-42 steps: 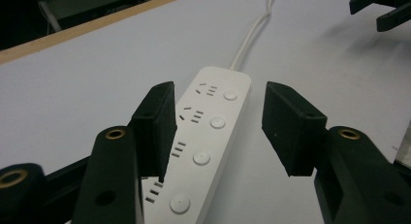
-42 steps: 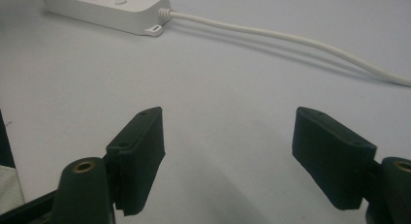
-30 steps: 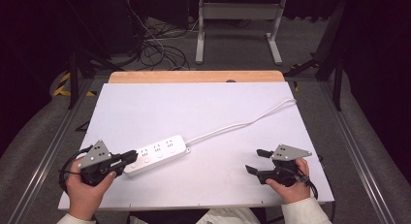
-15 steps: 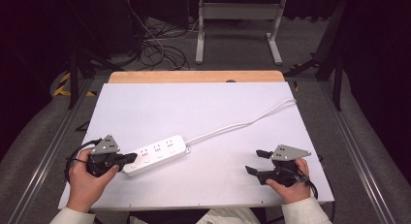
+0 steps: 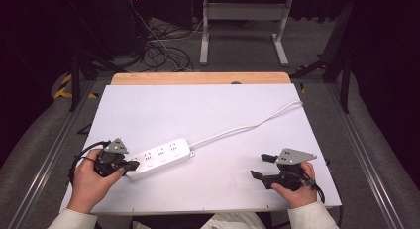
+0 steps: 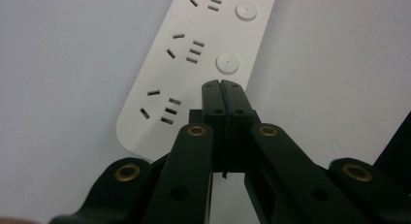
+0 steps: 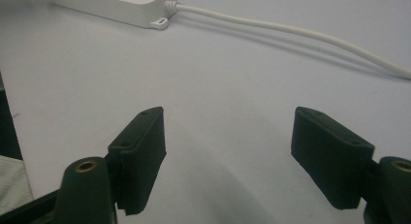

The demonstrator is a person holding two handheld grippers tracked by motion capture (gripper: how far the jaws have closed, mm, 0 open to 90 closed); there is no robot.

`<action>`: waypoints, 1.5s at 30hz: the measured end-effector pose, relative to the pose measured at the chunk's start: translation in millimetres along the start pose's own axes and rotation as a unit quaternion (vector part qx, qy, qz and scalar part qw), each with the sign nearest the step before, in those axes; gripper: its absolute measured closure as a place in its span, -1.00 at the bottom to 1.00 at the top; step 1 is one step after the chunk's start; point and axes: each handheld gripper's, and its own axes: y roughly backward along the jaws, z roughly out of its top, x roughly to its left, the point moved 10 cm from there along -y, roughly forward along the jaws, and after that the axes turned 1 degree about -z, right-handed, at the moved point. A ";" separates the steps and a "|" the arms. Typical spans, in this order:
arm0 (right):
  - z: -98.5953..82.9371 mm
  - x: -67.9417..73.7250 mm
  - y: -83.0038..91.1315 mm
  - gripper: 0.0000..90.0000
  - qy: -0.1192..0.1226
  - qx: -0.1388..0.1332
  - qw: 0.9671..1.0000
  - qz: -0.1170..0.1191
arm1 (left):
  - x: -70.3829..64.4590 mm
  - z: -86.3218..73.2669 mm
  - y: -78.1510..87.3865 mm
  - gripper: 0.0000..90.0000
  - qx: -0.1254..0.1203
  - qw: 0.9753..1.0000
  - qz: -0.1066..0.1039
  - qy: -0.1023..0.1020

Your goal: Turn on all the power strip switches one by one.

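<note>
Pressing its clenched left tool (image 6: pixel 224 90) over the near end of the white power strip (image 5: pixel 159 157) lying on the bench (image 5: pixel 208 115), the person is risking shoving it sideways, while the right tool (image 7: pixel 228 151) is gaping empty well apart.

White plastic power strip (image 5: pixel 159 157), white cord (image 5: pixel 247 125); white table sheet (image 5: pixel 208 110), bare wood strip (image 5: pixel 198 78) along far edge; black jaws, grey plates.

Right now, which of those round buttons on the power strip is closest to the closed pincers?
The button just beyond the shut left gripper, beside the strip's end socket group; the other sits farther up.
</note>
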 end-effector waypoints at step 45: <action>-1.9 2.4 -0.5 -0.36 -0.001 0.004 1.000 0.008 | 6.1 -8.4 -16.3 1.00 0.024 1.000 -0.007 0.009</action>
